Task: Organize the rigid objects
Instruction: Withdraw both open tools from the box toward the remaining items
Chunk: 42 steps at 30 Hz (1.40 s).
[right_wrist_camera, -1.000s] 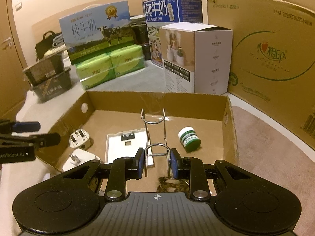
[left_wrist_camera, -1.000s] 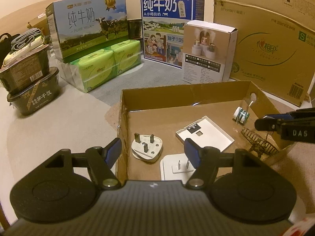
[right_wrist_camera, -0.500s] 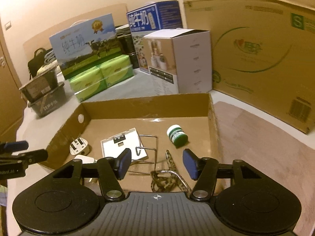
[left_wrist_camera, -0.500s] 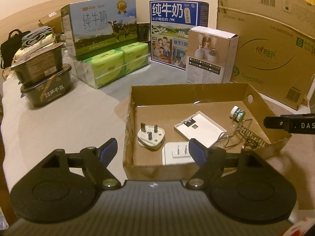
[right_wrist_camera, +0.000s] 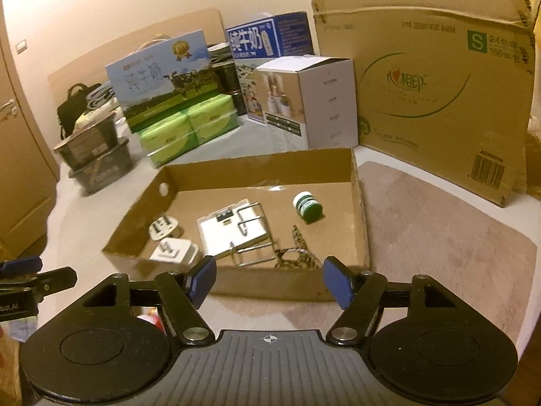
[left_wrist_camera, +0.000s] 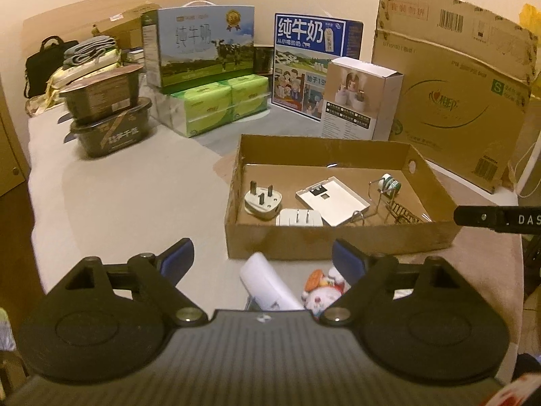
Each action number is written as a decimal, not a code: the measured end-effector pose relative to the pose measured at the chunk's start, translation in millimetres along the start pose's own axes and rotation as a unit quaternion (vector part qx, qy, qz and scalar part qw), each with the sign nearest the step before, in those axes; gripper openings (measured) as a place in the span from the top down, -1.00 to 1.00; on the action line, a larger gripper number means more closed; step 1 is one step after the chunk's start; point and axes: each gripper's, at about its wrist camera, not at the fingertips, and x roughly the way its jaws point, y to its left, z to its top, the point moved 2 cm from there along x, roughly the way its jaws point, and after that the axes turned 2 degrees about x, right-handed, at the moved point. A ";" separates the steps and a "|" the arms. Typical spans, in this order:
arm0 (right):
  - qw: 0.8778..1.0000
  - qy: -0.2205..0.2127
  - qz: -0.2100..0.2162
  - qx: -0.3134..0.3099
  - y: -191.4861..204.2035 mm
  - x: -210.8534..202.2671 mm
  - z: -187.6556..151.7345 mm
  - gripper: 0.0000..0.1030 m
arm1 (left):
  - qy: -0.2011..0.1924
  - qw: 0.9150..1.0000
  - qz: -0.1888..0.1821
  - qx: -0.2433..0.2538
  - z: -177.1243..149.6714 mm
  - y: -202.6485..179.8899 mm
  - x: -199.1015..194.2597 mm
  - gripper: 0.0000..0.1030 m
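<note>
My left gripper (left_wrist_camera: 262, 258) and right gripper (right_wrist_camera: 268, 282) are hovering, jaws spread, empty, before the cardboard tray (right_wrist_camera: 270, 279) holding the wire rack (right_wrist_camera: 252, 233).

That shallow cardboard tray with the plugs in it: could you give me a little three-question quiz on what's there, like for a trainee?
1. True or false: the small green-capped jar lies inside the shallow brown cardboard tray.
2. How many white plugs are in the tray?
3. Which touches the flat white rectangular plate: A) the bent metal wire rack, B) the jar?

Key: 1 true; 2 two, the round three-pin plug and the square two-pin plug; 3 A.
</note>
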 end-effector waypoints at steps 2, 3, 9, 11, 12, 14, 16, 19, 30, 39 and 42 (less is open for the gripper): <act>1.000 0.000 0.001 -0.006 3.6 -8.8 -5.1 -0.42 | -0.001 1.000 0.002 -0.004 -4.7 0.4 -8.9 -0.78; 1.000 0.000 0.002 -0.007 5.1 -12.3 -7.5 -0.45 | -0.002 1.000 0.003 -0.007 -7.6 0.6 -13.7 -0.80; 1.000 0.011 0.004 -0.008 9.9 -32.2 -30.0 -0.58 | 0.002 1.000 0.004 -0.018 -26.7 0.7 -35.6 -0.88; 1.000 0.016 0.003 -0.010 10.1 -37.3 -38.5 -0.61 | 0.006 1.000 0.007 -0.023 -33.3 0.4 -39.3 -0.92; 1.000 0.020 0.003 -0.009 9.9 -39.3 -42.3 -0.62 | 0.008 1.000 0.008 -0.027 -37.1 0.8 -41.7 -0.93; 1.000 0.028 0.005 -0.004 8.4 -43.4 -49.8 -0.63 | 0.013 0.999 0.009 -0.030 -43.1 0.9 -45.0 -0.94; 0.999 0.031 0.004 -0.003 7.0 -48.4 -56.1 -0.63 | 0.018 0.999 0.010 -0.030 -49.5 0.1 -47.9 -0.94; 0.999 0.033 -0.001 -0.005 6.2 -55.7 -66.0 -0.64 | 0.025 0.999 0.010 -0.028 -57.4 -1.5 -50.6 -0.94; 0.999 0.045 -0.007 -0.015 5.2 -66.8 -89.6 -0.65 | 0.056 0.998 0.005 -0.024 -82.1 -9.0 -50.6 -0.94; 0.998 0.053 -0.007 -0.020 2.9 -68.0 -97.7 -0.65 | 0.065 0.998 0.002 -0.021 -88.7 -10.8 -48.2 -0.94; 0.998 0.054 -0.007 -0.025 3.4 -67.9 -99.2 -0.65 | 0.067 0.997 0.001 -0.021 -89.2 -9.4 -47.1 -0.94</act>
